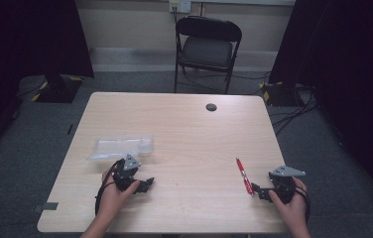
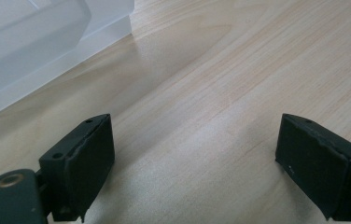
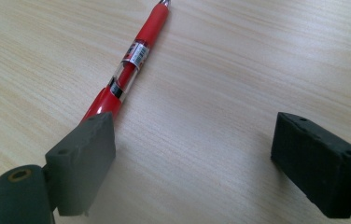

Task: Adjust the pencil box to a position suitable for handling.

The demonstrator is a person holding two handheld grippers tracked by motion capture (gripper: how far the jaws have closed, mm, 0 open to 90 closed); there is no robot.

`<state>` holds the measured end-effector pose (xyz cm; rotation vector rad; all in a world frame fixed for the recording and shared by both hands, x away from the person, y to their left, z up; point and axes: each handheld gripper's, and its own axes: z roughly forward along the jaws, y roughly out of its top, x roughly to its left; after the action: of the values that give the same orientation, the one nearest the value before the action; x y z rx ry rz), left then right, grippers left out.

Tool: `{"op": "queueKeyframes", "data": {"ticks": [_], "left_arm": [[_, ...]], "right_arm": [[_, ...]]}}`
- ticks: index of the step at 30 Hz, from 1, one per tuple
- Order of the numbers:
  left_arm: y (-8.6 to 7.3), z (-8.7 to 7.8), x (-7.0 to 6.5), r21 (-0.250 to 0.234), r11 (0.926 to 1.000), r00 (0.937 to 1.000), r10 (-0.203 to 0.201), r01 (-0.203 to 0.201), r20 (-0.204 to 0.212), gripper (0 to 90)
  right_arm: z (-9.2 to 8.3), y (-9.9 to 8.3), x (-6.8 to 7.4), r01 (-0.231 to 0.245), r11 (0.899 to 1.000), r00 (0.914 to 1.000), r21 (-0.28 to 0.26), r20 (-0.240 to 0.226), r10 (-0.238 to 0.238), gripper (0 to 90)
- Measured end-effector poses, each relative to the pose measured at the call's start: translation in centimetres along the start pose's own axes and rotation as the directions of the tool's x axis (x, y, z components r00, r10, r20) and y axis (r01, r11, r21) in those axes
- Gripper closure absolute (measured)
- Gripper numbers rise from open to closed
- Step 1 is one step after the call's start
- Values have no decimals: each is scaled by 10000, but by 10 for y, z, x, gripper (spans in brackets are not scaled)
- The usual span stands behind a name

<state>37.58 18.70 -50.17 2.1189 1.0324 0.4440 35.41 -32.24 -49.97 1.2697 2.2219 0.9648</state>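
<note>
Left hand-held gripper (image 1: pixel 144 184) wide apart on the pale wooden counter (image 1: pixel 184 129) just beside a clear shallow plastic tray (image 1: pixel 120 147); right hand-held gripper (image 1: pixel 257 191) likewise spread, empty, near end of a red-barrelled plastic pen (image 1: pixel 244 175) lying flat.

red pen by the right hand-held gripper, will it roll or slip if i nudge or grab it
The red pen has a round, slim barrel lying flat on the smooth wooden table, so a sideways nudge would probably roll it. Its glossy clear middle section looks slippery; the red grip end near the right hand-held gripper likely holds better. It looks stiff and light.
</note>
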Motion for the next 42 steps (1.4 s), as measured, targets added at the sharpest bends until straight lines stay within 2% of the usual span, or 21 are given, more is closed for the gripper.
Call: {"op": "queueKeyframes", "data": {"ticks": [13,15,16,22,24,26,28,31,33,34,35,36,37,39,42], "left_arm": [[0,0,0,31,10000,10000,2,-2,-21,114],[0,0,0,-24,10000,10000,32,-32,62,126],[1,-1,1,-45,9998,9998,183,-183,78,152],[3,-3,-1,61,10000,9995,55,-57,297,169],[6,-6,-1,-33,9999,9991,157,-155,383,169],[9,-8,-2,-229,9997,9989,11,0,479,170],[13,-12,-1,-408,9991,9983,85,-61,585,170],[18,-15,-3,-822,9966,9970,-20,84,776,174],[20,-16,-3,-788,9969,9974,-26,83,720,175],[21,-16,-1,-891,9960,9970,93,-24,774,175],[22,-16,-2,-913,9956,9964,-142,218,837,175],[23,-17,-1,-923,9957,9973,-44,112,728,175],[24,-17,0,-986,9951,9964,-17,101,849,174],[25,-17,0,-1020,9942,9955,-255,348,911,173],[27,-17,-1,-911,9954,9955,-211,296,927,169]], "right_arm": [[0,0,0,32,10000,10000,-12,-24,-32,132],[0,0,0,39,10000,10000,-12,-34,-40,132],[0,0,0,45,10000,10000,-12,-36,-45,132],[0,0,0,42,10000,10000,-11,-37,-42,132],[0,0,0,41,10000,10000,-11,-38,-41,132],[0,0,0,42,10000,10000,-12,-39,-42,132],[0,0,0,43,10000,10000,-11,-39,-43,132],[0,0,0,44,10000,10000,-12,-39,-44,132],[0,0,0,43,10000,10000,-12,-39,-43,132],[0,0,0,45,10000,10000,-14,-38,-45,132],[0,0,0,45,10000,10000,-14,-38,-45,132],[0,0,0,45,10000,10000,-14,-38,-45,132],[0,0,0,43,10000,10000,-11,-37,-43,132],[0,0,0,42,10000,10000,-12,-37,-42,132],[0,0,0,45,10000,10000,-13,-37,-45,132]]}}
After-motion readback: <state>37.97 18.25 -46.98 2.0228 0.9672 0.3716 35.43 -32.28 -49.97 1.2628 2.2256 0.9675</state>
